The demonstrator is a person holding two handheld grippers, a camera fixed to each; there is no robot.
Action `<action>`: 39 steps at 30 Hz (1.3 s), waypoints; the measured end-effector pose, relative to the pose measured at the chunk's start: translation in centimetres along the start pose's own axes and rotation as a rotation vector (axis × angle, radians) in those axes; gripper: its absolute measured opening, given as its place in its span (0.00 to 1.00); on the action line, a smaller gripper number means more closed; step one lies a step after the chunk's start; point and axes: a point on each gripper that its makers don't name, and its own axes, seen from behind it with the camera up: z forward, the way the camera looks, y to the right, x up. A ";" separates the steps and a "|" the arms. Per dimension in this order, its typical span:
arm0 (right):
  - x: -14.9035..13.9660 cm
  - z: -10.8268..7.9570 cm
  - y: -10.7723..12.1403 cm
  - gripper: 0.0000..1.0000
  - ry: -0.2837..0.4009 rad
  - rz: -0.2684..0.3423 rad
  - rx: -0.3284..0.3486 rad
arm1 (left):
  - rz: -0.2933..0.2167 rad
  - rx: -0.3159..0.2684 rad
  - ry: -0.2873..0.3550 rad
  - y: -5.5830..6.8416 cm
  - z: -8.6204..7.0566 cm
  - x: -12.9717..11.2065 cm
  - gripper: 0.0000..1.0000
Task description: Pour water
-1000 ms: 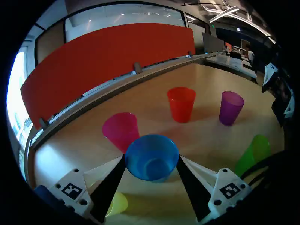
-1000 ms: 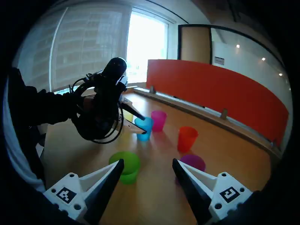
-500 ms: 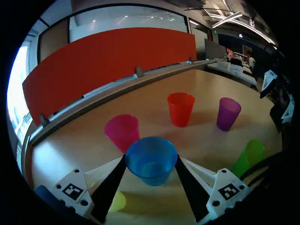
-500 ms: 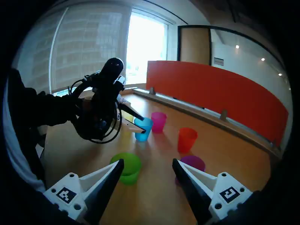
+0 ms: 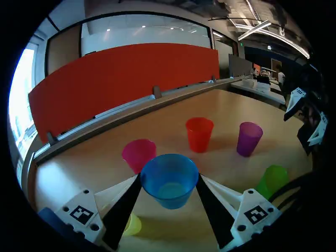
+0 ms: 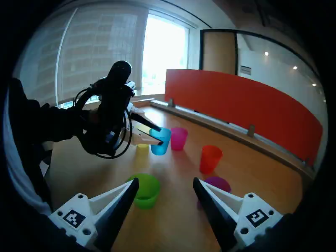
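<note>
My left gripper (image 5: 168, 178) is shut on a blue cup (image 5: 169, 185), held upright and lifted above the wooden table (image 5: 105, 168); a pale patch shows at the cup's bottom. From the right gripper view the blue cup (image 6: 160, 141) hangs in the left gripper (image 6: 159, 136), which a dark-sleeved hand (image 6: 90, 119) holds. On the table stand a pink cup (image 5: 138, 153), an orange cup (image 5: 199, 133), a purple cup (image 5: 249, 138), a green cup (image 5: 272, 179) and a yellow cup (image 5: 132, 224). My right gripper (image 6: 164, 181) is open above the green cup (image 6: 145, 191) and the purple cup (image 6: 217, 183).
A red partition (image 5: 126, 80) runs along the table's far edge. The right gripper view shows bright windows (image 6: 164, 54) behind the left hand. The orange cup (image 6: 210, 158), pink cup (image 6: 179, 138) and yellow cup (image 6: 142, 147) stand beyond my right fingers.
The left gripper has risen with the blue cup, which now hangs off the table. The yellow cup beneath it has come into sight. The right gripper has barely moved.
</note>
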 end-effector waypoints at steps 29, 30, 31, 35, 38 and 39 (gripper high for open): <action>1.1 0.1 -1.0 1.00 0.004 -0.030 0.003 | -0.042 0.032 0.190 -1.1 -5.2 4.8 0.89; 1.1 0.1 -1.0 1.00 0.004 -0.031 0.004 | -0.042 0.033 0.197 -1.1 -5.4 5.0 0.89; 1.1 0.2 -1.0 1.00 0.004 -0.032 0.005 | -0.042 0.034 0.202 -1.2 -5.6 5.1 0.89; 1.1 0.2 -1.1 1.00 0.005 -0.033 0.006 | -0.045 0.039 0.227 -1.3 -6.4 5.7 0.89; 1.1 0.3 -1.1 1.00 0.004 -0.034 0.006 | -0.048 0.040 0.246 -1.4 -7.0 6.1 0.89; 1.1 0.3 -1.0 1.00 0.004 -0.034 0.006 | -0.050 0.040 0.251 -1.5 -7.1 6.2 0.89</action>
